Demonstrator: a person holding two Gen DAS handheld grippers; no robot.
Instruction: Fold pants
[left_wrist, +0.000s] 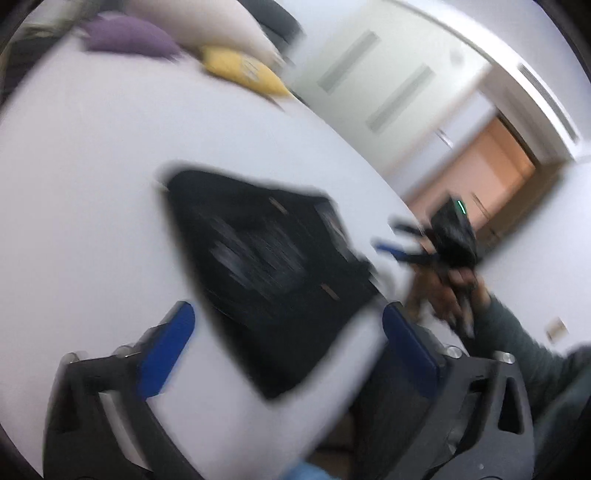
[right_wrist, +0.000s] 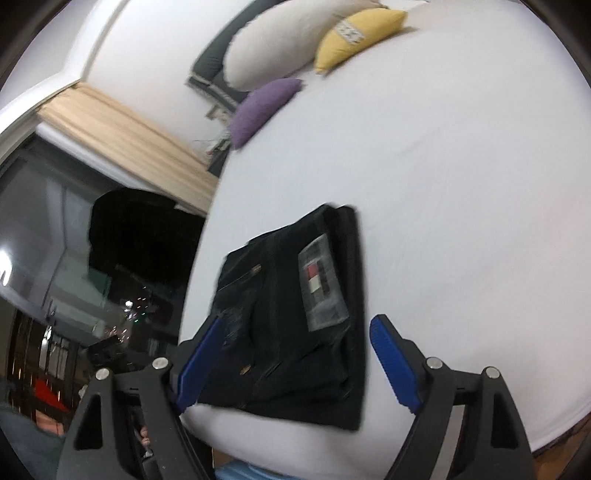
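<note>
Blue-padded fingers of the right gripper (right_wrist: 295, 360) stand spread in the near foreground, one to each side of the folded black pants (right_wrist: 295, 314), above the cloth and pinching nothing. These pants lie as a compact rectangle near the front edge of the white bed (right_wrist: 461, 184), a grey label with a red and white mark facing up. Far across the bed rest a purple cushion (right_wrist: 264, 109), a yellow cushion (right_wrist: 356, 37) and a pale pillow (right_wrist: 273, 48). Seen through heavy blur, the left gripper (left_wrist: 288, 350) is spread wide too and empty, with the pants (left_wrist: 269, 280) ahead of its fingers. A hand (left_wrist: 452, 291) in a grey sleeve (left_wrist: 517, 332) holds the other tool off to the right
</note>
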